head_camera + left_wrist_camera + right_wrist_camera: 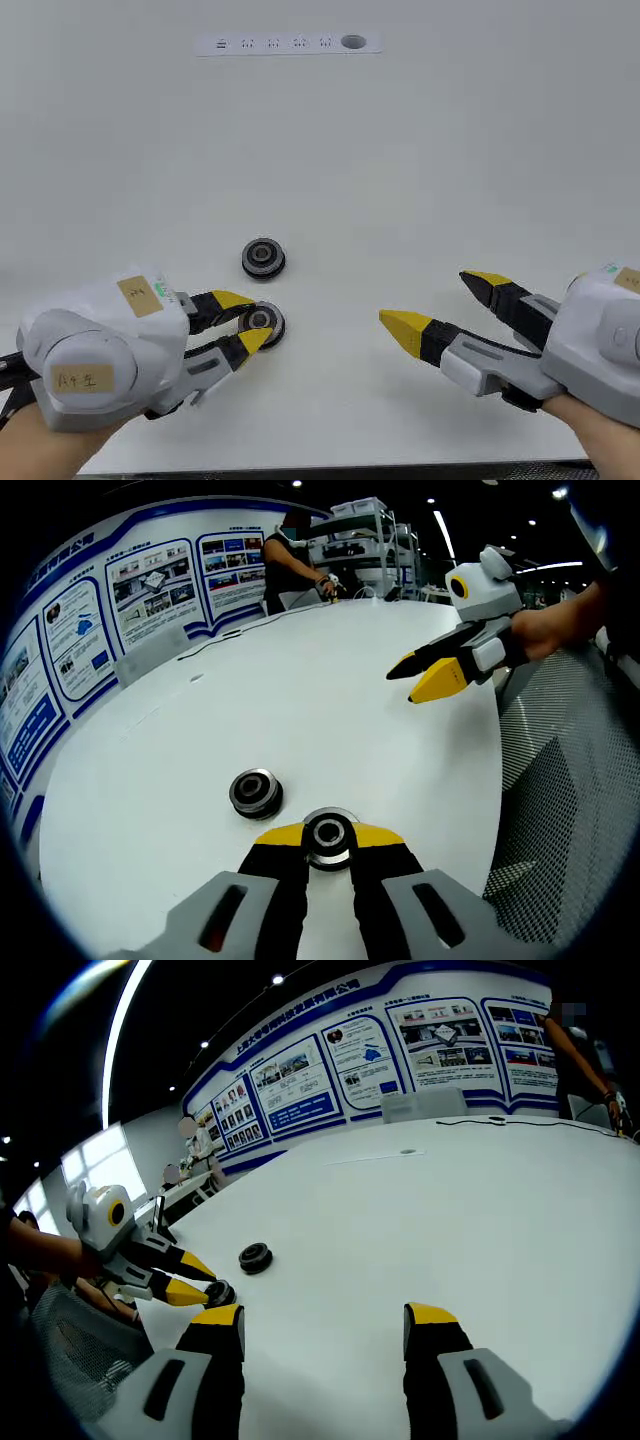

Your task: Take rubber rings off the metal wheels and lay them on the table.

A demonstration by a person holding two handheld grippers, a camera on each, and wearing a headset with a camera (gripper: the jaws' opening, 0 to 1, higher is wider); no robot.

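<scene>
Work is laid on the table (pixel 400 180). Right gripper (pixel 443 300) is held spread, empty. Left gripper (pixel 329 842) is clamped on near wheel (pixel 264 322); second wheel (pixel 263 257) lies just beyond its fingertips. Rubber ring (pixel 247 258) is judged soft, grippy, best pinched at the outer edge.

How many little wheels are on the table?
2. One wheel sits between the tips of the left hand-held gripper. The other wheel lies just beyond it on the table, apart. None seems hidden.
</scene>
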